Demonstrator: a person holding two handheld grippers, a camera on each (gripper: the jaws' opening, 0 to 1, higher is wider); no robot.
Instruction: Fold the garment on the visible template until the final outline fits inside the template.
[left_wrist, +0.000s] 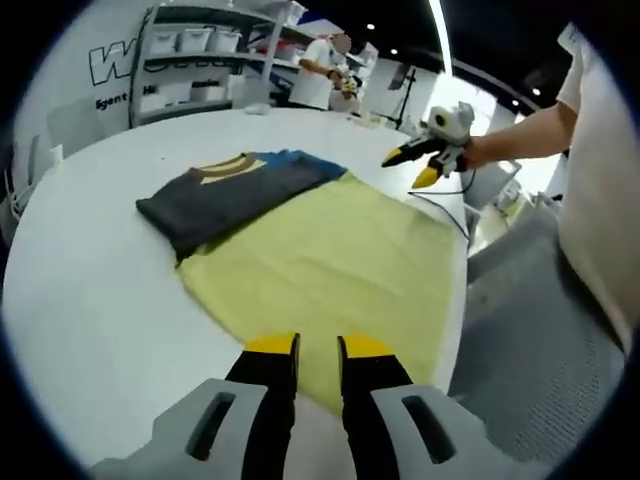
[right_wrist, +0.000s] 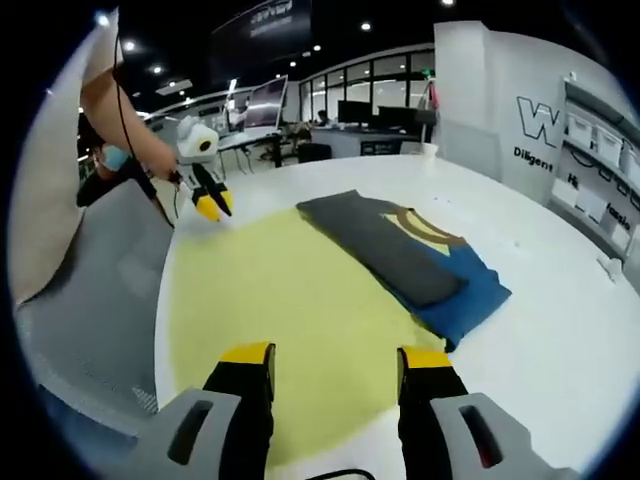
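Left gripper view: your left gripper hovers with jaws slightly parted, holding nothing, above the pale yellow rectangular template sheet. Your right gripper is wide apart, empty. Your folded grey-and-blue garment lies on the sheet's far edge, on the round white table.

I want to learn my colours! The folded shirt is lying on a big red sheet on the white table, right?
Not quite. The sheet is yellow, not red, as the right gripper view shows. The folded shirt does lie on it, on the white table.
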